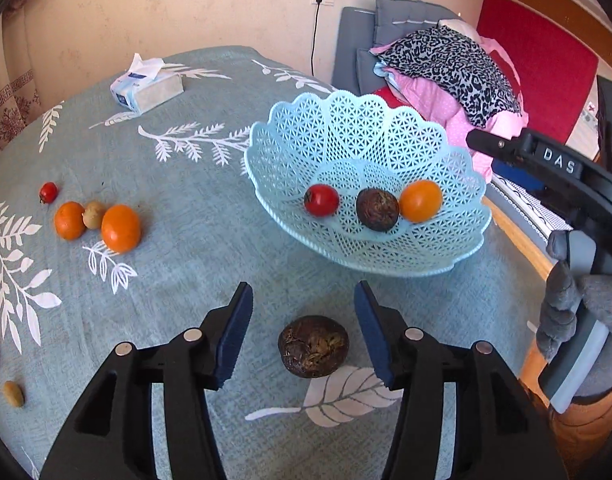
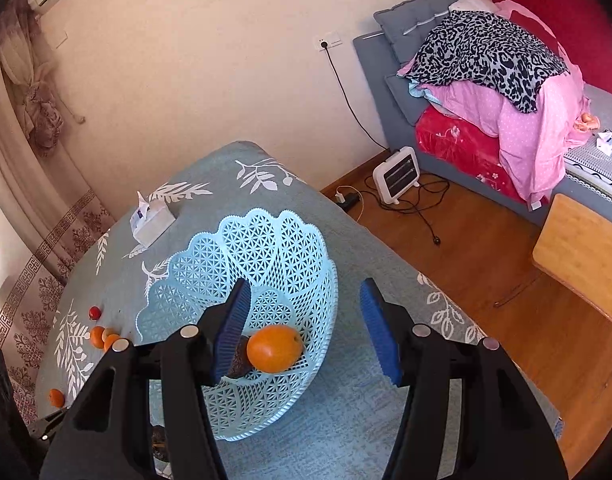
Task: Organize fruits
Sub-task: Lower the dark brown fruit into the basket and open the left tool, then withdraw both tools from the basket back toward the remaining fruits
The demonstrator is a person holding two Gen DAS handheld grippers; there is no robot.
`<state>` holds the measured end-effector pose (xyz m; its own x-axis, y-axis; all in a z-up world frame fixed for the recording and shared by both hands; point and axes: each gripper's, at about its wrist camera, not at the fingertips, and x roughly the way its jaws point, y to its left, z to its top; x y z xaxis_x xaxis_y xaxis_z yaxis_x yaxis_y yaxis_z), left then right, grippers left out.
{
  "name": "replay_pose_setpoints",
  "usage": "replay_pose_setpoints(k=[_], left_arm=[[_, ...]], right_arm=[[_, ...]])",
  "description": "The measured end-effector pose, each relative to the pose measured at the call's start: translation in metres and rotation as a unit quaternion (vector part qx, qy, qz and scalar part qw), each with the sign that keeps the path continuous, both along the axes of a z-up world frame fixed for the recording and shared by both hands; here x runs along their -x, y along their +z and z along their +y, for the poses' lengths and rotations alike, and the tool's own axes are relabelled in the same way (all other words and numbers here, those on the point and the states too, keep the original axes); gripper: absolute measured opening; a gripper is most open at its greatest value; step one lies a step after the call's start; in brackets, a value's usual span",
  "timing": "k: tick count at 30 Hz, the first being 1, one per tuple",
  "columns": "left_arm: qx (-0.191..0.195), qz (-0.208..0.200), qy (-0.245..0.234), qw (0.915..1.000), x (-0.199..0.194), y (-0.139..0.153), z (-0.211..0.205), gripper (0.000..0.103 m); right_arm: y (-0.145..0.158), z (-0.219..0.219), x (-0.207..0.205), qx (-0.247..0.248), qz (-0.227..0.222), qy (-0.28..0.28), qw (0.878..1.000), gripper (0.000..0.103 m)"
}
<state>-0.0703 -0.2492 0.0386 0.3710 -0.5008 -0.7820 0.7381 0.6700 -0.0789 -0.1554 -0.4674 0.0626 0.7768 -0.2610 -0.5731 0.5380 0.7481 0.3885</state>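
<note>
- Your left hand-held gripper (image 1: 303, 332) is released: its blue pads stand apart with a dark brown fruit (image 1: 313, 346) lying on the counter (image 1: 193, 240) between them, neither pad touching it.
- Just beyond that fruit, to the far right, sits the pale blue lattice basket (image 1: 386, 128), which holds a tomato (image 1: 321, 200), a second dark brown fruit (image 1: 377, 209) and an orange (image 1: 420, 201) side by side.
- Your right hand-held gripper (image 2: 306, 330) hangs over the basket with its jaws parted and nothing between the pads; the orange shows below, near the left pad.
- On the left of the counter lie loose fruits: a small tomato (image 1: 48, 192), two oranges (image 1: 121, 228) with a small greenish-brown fruit (image 1: 93, 214) between them, and nearer you another brownish fruit (image 1: 13, 393).
- A tissue pack (image 1: 145, 86) rests at the far side of the counter.
</note>
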Motion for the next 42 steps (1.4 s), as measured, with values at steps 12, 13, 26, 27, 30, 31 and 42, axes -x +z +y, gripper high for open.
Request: replay_pose_setpoints(k=[12,13,26,27,30,31,42], left_arm=[[-0.042,-0.007,-0.016,0.999,0.017,-0.032,-0.003,0.044],[-0.042,-0.008,-0.017,0.999,0.018,-0.031,-0.004,0.044],[0.002,-0.042,-0.033,0.9986,0.025,0.021,-0.01,0.043],[0.004,-0.046,-0.035,0.9983,0.025,0.024,-0.014,0.043],[0.011,-0.057,-0.036,0.9977,0.02,0.031,-0.027,0.044],[0.012,-0.057,-0.035,0.9977,0.017,0.031,-0.032,0.044],[0.019,-0.044,-0.019,0.9987,-0.003,0.022,-0.042,0.062]], right_arm=[[-0.002,0.005,-0.004,-0.002,0.005,0.011,1.0,0.059],[-0.002,0.005,-0.004,-0.002,0.005,0.011,1.0,0.059],[0.002,0.005,0.001,-0.004,-0.005,0.01,1.0,0.059],[0.002,0.004,0.001,-0.004,-0.005,0.01,1.0,0.059],[0.002,0.004,0.001,-0.004,-0.006,0.009,1.0,0.059],[0.002,0.004,0.002,-0.005,-0.006,0.009,1.0,0.059],[-0.001,0.005,-0.001,-0.006,-0.004,0.013,1.0,0.059]])
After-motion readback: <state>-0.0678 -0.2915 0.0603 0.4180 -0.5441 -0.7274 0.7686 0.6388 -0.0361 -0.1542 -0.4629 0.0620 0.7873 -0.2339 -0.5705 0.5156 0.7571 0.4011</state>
